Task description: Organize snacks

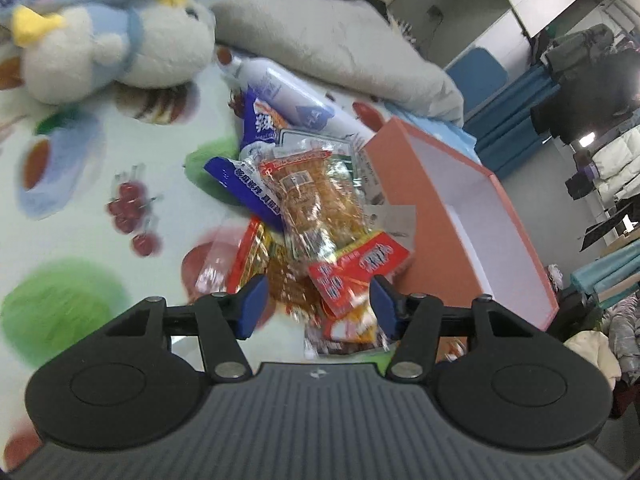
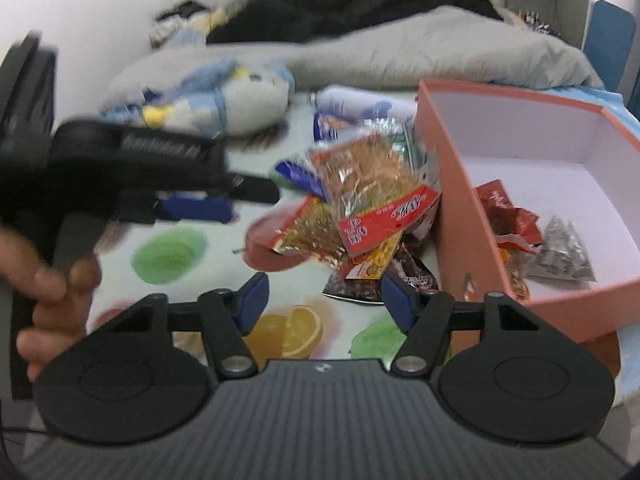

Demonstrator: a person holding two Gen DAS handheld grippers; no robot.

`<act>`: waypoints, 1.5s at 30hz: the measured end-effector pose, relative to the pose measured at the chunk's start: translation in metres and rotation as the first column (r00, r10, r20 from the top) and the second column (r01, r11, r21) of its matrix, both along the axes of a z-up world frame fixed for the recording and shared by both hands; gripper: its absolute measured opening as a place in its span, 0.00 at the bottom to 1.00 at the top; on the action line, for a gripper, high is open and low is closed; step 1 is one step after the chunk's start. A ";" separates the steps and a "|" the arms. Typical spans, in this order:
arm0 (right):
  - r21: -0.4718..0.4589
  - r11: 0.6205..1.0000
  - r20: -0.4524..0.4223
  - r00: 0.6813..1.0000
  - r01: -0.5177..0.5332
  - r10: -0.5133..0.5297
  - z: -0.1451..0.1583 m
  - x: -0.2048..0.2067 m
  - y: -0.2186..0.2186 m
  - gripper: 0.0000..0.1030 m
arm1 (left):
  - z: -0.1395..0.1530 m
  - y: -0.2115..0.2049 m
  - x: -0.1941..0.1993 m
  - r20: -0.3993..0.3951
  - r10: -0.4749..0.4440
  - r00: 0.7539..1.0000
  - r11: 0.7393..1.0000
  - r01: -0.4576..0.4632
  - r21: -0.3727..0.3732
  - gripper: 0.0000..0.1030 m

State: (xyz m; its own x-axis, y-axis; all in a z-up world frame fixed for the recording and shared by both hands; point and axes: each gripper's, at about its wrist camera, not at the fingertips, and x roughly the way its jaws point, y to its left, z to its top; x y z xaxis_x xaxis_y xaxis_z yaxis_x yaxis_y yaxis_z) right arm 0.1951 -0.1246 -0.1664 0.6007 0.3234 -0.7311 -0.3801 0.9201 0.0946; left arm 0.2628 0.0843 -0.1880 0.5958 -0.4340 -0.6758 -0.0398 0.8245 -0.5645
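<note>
A heap of snack packets lies on the fruit-print sheet: a clear packet of orange snack [image 1: 316, 200], a red packet [image 1: 360, 272] and a blue one [image 1: 240, 184]. My left gripper [image 1: 318, 304] hangs open just above the near end of the heap, the red packet under its gap, pads not pressing. The right wrist view shows the same heap [image 2: 360, 200] beside the salmon box [image 2: 520, 152]. My right gripper [image 2: 326, 304] is open and empty, short of a dark packet [image 2: 360, 288]. The left gripper [image 2: 240, 200] is a blur at left.
The open box [image 1: 460, 200] holds a red packet [image 2: 504, 208] and a silver one [image 2: 560, 256]. A blue-white plush toy [image 1: 112, 48] and a white bottle [image 1: 288, 92] lie behind the heap, a grey blanket [image 1: 320, 32] beyond. A hand [image 2: 52, 280] grips the left tool.
</note>
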 end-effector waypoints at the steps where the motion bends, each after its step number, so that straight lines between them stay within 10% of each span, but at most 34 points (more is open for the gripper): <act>1: -0.006 1.000 -0.015 1.000 0.001 -0.001 -0.005 0.008 0.003 0.60 | -0.008 0.000 0.013 -0.013 -0.013 1.000 1.000 0.013 -0.015 0.60; 14: -0.096 0.990 -0.209 0.970 0.107 -0.125 -0.035 0.062 0.020 0.46 | -0.062 -0.014 0.118 -0.143 -0.096 0.985 0.990 0.080 -0.115 0.62; 27: -0.021 0.983 -0.027 0.982 0.185 -0.185 -0.042 0.044 0.009 0.45 | -0.081 -0.023 0.122 -0.089 -0.068 0.994 0.985 0.052 -0.166 0.60; 34: 0.023 0.978 -0.076 0.976 0.205 -0.203 -0.057 0.035 -0.005 0.45 | -0.079 -0.032 0.127 -0.098 -0.057 0.994 0.992 0.045 -0.119 0.60; 37: 0.075 0.978 -0.083 0.978 0.196 -0.190 -0.060 0.039 -0.007 0.28 | -0.080 -0.031 0.126 -0.114 -0.041 0.993 0.993 0.028 -0.118 0.60; 45: 0.093 0.983 -0.053 0.987 0.157 -0.153 -0.045 0.041 0.005 0.04 | -0.079 -0.025 0.121 -0.162 0.013 0.987 0.995 -0.028 -0.091 0.24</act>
